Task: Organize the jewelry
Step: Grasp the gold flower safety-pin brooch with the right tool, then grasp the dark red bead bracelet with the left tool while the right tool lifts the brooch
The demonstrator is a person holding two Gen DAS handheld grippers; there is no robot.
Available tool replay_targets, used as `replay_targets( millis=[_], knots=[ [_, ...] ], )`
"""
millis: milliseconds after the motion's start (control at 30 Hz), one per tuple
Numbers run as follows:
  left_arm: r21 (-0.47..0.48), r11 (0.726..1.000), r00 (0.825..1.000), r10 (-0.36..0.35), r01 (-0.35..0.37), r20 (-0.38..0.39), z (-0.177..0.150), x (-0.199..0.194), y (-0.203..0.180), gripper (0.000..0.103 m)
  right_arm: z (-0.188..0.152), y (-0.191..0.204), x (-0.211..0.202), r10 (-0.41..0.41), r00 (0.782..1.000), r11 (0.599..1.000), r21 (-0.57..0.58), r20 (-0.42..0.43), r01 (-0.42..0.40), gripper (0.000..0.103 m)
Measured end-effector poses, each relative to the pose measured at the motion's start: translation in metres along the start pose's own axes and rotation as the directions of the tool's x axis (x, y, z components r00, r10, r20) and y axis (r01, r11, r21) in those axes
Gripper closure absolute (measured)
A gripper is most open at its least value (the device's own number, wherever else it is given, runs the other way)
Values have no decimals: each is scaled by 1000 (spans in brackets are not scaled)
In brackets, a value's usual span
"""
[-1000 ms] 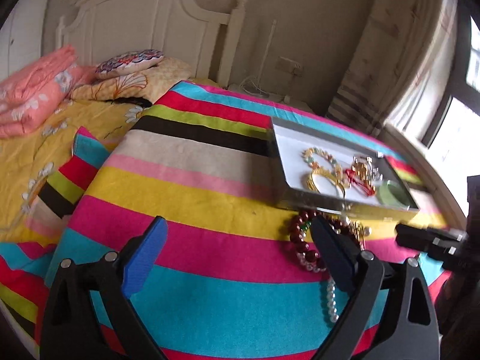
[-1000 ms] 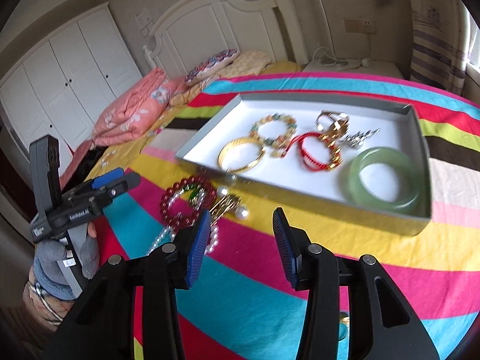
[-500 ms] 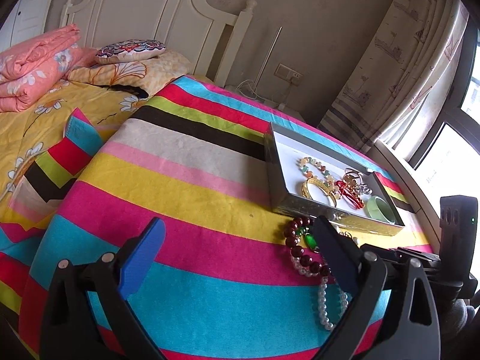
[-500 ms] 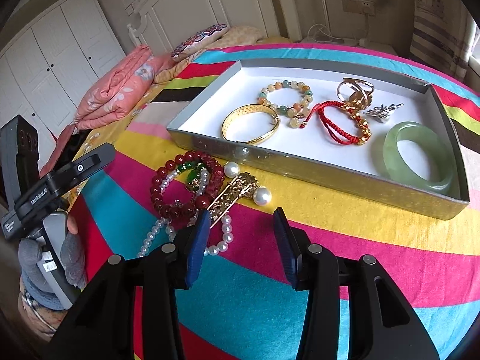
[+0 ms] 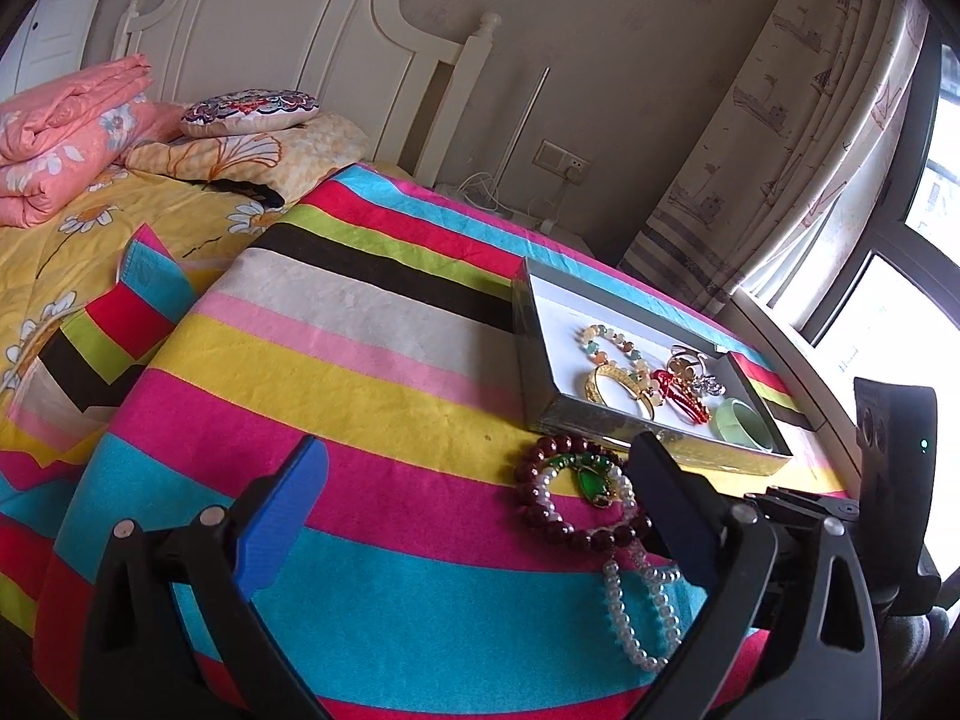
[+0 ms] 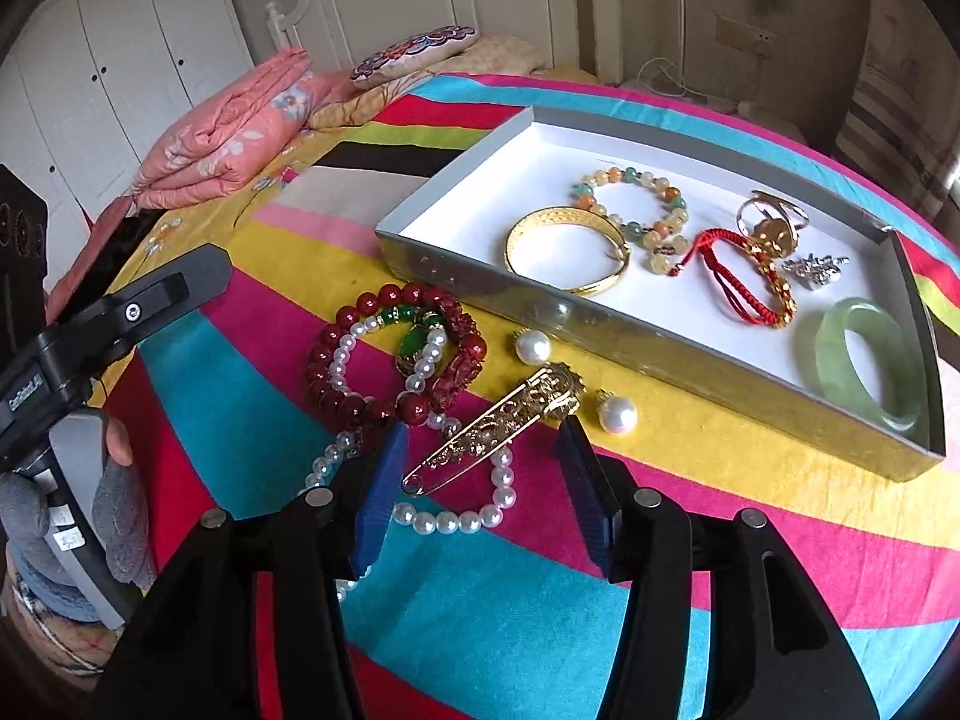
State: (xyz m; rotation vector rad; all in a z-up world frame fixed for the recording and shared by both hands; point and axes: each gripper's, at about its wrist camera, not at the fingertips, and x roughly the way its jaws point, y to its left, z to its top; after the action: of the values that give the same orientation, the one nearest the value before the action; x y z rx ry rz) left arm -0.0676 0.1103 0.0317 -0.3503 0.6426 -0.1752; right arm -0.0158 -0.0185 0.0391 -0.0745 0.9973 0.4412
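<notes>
Left wrist view: your left gripper hangs with fingers spread wide, holding nothing, over the striped blanket; red bead bracelet and pearl strand lie tangled just beside the tray. Drop here and you snag 2 pieces at once. Right wrist view: your right gripper is parted, empty, straddling the gold brooch pin, which lies across the pearls. Pinch it and the strand may drag along; 2 loose pearl earrings nearby could roll off.
</notes>
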Motion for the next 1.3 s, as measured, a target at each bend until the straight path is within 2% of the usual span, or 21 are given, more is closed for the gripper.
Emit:
replay_targets(
  millis=[300, 367, 433, 500, 667, 767, 833, 933, 967, 1067, 1100, 1133, 1200, 1300],
  knots=[
    [-1, 1000, 1000, -4, 4, -1, -1, 0, 1, 3, 5, 12, 8, -66, 998, 995, -75, 13, 67, 52],
    [-1, 1000, 1000, -4, 4, 0, -1, -1, 1, 3, 3, 13, 6, -78, 997, 993, -92, 23, 79, 72],
    [-1, 1000, 1000, -4, 4, 0, -1, -1, 1, 3, 2, 10, 2, -60, 998, 994, -88, 31, 63, 82],
    [0, 1000, 1000, -6, 6, -2, -1, 0, 1, 3, -2, 7, -4, -64, 997, 993, -93, 51, 69, 84],
    [16, 1000, 1000, -25, 25, -12, -2, 1, -1, 3, -7, -9, -25, -2, 995, 999, -42, 103, 6, 91],
    [67, 995, 997, -70, 71, -21, -3, 0, -9, 3, -10, -20, -35, 53, 990, 998, 9, 129, -54, 95],
    [128, 986, 993, -103, 109, -59, -5, 1, -19, 4, -13, -26, -39, 63, 989, 997, 28, 134, -67, 95],
    [281, 954, 992, -83, 108, -100, -15, 2, -48, 5, -20, -34, -42, 75, 988, 995, 48, 136, -82, 95],
    [337, 935, 990, -76, 112, -119, -19, 3, -59, 6, -22, -36, -43, 76, 988, 995, 51, 135, -84, 95],
    [456, 884, 985, -27, 104, -173, -29, 15, -85, 16, -29, -39, -46, 72, 990, 996, 43, 121, -78, 95],
    [476, 873, 981, -15, 108, -194, -32, 21, -89, 25, -31, -40, -47, 72, 991, 996, 38, 117, -76, 95],
    [488, 865, 977, -9, 116, -215, -32, 26, -91, 35, -34, -41, -48, 73, 991, 996, 39, 114, -78, 95],
    [503, 855, 969, 8, 122, -248, -34, 37, -95, 45, -38, -44, -47, 80, 991, 996, 41, 106, -85, 95],
    [514, 848, 964, 18, 126, -267, -33, 46, -97, 54, -42, -47, -46, 81, 992, 995, 50, 101, -86, 95]
  ],
)
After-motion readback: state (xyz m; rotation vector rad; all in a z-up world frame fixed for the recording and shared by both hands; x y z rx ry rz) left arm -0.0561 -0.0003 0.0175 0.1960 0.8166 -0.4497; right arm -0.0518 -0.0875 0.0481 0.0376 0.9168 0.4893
